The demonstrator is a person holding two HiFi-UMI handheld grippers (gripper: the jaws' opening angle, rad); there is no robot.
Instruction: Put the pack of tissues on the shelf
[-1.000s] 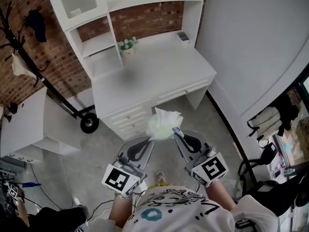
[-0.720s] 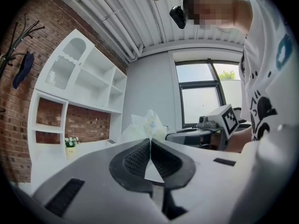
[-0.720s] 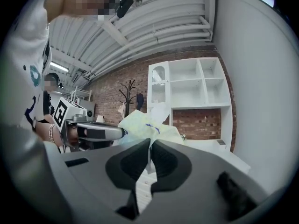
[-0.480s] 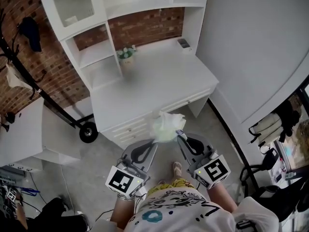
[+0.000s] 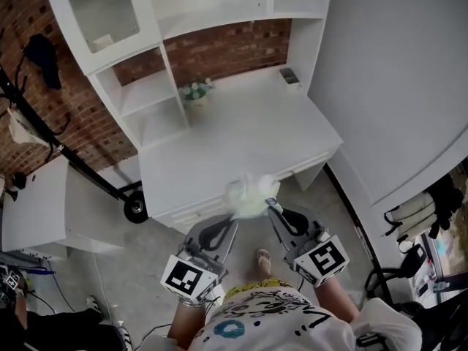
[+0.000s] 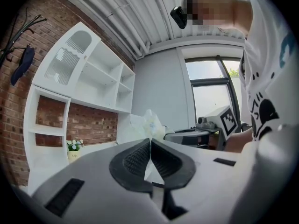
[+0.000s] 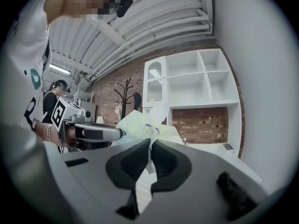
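The pack of tissues point(image 5: 248, 194), pale green and white in a crinkled wrapper, hangs between both grippers over the front edge of the white desk point(image 5: 241, 141). My left gripper point(image 5: 235, 216) is shut on the wrapper's left edge and my right gripper point(image 5: 269, 204) on its right edge. In the left gripper view the pack point(image 6: 148, 122) sticks up past the closed jaws, with the right gripper point(image 6: 196, 135) beyond it. The right gripper view shows the pack point(image 7: 140, 125) above its closed jaws. The white shelf unit point(image 5: 146, 93) stands on the desk's far side, with open compartments.
A small flower pot point(image 5: 196, 93) stands at the back of the desk and a small dark object point(image 5: 289, 75) at the back right. A black coat rack point(image 5: 44, 134) with a wheel point(image 5: 135, 209) and a low white cabinet point(image 5: 36, 203) are at the left. A grey wall point(image 5: 395, 86) lies right.
Both grippers have moved forward together with the pack still held. The desk and shelf unit have come nearer, and the pack is now over the desk's front edge instead of the floor.
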